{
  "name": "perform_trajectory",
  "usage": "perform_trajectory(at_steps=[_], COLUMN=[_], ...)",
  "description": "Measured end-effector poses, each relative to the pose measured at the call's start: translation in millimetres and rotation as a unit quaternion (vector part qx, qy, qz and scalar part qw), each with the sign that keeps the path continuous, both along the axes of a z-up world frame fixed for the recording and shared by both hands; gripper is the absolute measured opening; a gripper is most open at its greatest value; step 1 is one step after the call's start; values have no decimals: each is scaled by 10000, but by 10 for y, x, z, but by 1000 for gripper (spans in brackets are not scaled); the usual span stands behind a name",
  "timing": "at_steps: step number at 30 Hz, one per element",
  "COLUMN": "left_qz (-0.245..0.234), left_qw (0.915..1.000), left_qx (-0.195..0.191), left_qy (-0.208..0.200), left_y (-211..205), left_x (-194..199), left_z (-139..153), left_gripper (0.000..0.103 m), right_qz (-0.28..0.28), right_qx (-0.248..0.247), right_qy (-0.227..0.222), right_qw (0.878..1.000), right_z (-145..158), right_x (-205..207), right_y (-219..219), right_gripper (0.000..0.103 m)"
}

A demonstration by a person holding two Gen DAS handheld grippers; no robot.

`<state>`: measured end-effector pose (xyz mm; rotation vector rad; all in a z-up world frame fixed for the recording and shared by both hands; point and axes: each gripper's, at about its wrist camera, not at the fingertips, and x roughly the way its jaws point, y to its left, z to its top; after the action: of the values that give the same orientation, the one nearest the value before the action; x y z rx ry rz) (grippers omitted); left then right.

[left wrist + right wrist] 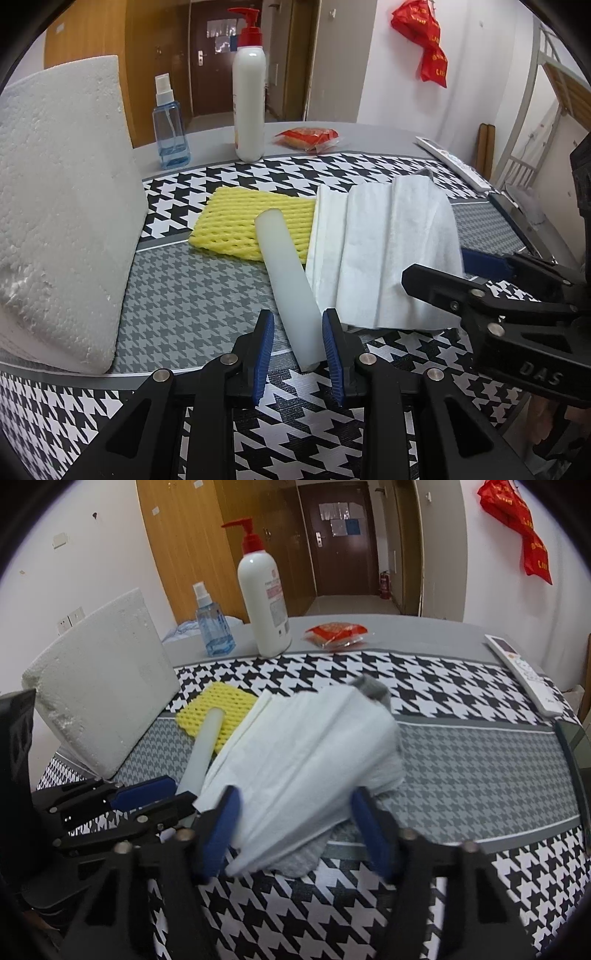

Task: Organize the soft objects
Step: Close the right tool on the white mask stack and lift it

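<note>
Left gripper (pixel 298 352): its blue pads stood apart on either side of the near end of the white foam rod (pixel 288 280), close to it, though actual contact could not be told.
Right gripper (pixel 303 830): spread wide open, the white cloth (pixel 310 749) lying between its fingers, neither pad visibly pressing it.
White foam rod: lay flat on the houndstooth tablecloth (pixel 192 295), its far end resting across the yellow foam net (pixel 236 225).
Yellow foam net: flat on the cloth, partly covered by the rod and, at its right edge, by the white cloth.
White cloth: a folded, rumpled sheet just right of the rod, touching it along one side; a grey fabric (pixel 371 688) showed from under its far end and near edge.
Styrofoam block (pixel 62 206): stood tilted at the left of the table, close beside the left gripper's path to the net.
Behind the soft things: a blue spray bottle (pixel 170 129) and a white pump bottle (pixel 249 107) with a red pump stood upright side by side; a red snack packet (pixel 308 138) lay to their right.
Right edge: a white remote control (pixel 524 674) lay well apart from the cloth.
Grippers together: the right one's finger sat just beside the cloth's right side in the left wrist view.
Wall: a red bag (pixel 421 40) hung above.
</note>
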<state>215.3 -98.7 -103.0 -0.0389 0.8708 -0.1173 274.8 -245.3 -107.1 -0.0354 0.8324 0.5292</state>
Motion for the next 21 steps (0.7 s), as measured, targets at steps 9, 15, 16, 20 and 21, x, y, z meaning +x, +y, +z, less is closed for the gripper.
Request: perform_trajectory(at_steps=[9,15,16,20,21], left_qz=[29,74,79,104,123], left_qw=[10000,10000,9999,9999,9999], left_qx=[19,26,42,69,55], left_qy=[-23,-43,-52,-60,-57], left_y=[1,23,21,32,40], left_x=[-16,-25,-27,-28,-26], left_z=[1,13,15,20,22], left_gripper=[33,40,42,44,47], right_qz=[105,110,98,51,28], right_qx=[206,458,476,533,534], right_qy=[-148,-476,-540,-696,-729], right_qw=[9996,9978,9974,9961,9959], right_z=[90,359,409,527,545], right_x=[-79,-225,-255,-338,-354], right_y=[-77,-222,-250,-330,-345], right_gripper=[9,9,9,8,7])
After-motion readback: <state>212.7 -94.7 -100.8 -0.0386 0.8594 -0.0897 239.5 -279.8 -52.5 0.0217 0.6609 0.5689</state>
